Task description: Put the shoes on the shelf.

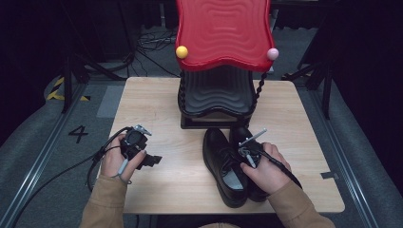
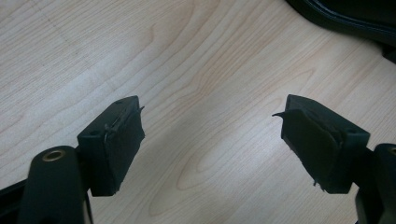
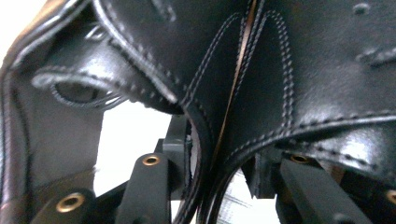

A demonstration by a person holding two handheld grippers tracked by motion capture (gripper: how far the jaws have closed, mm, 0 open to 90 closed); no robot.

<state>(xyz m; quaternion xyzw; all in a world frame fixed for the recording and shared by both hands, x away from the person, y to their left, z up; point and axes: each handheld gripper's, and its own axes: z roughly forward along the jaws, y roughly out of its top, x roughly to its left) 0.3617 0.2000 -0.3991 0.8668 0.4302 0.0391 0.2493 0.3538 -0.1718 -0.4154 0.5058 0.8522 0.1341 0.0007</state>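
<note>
Two shoes: a black leather pair is set side by side on the worktop, directly under the right hand-held gripper and well off to the right of the left hand-held gripper.
Right hand-held gripper: it is clenched on the touching collars of the two shoes; in the right gripper view one jaw is seen inside each shoe with both leather edges pinched between them.
Left hand-held gripper: it is released, with the jaws held wide apart over bare wood and nothing between them; a dark shoe edge is seen far ahead of it.
Step in hand: the pair is judged to be gripped as one, ready for lifting; no lift can be told yet.
Next move: a steady raise with the grip kept firm is called for, as two collars are held in one pinch and either could slip; the rack, just beyond the right hand-held gripper, is the likely goal.
Look of the shoes: smooth, glossy leather with double rows of stitching is shown, and a pale insole is visible in the left one.
Rack: a black wavy shelf is set under a red wavy top.
</note>
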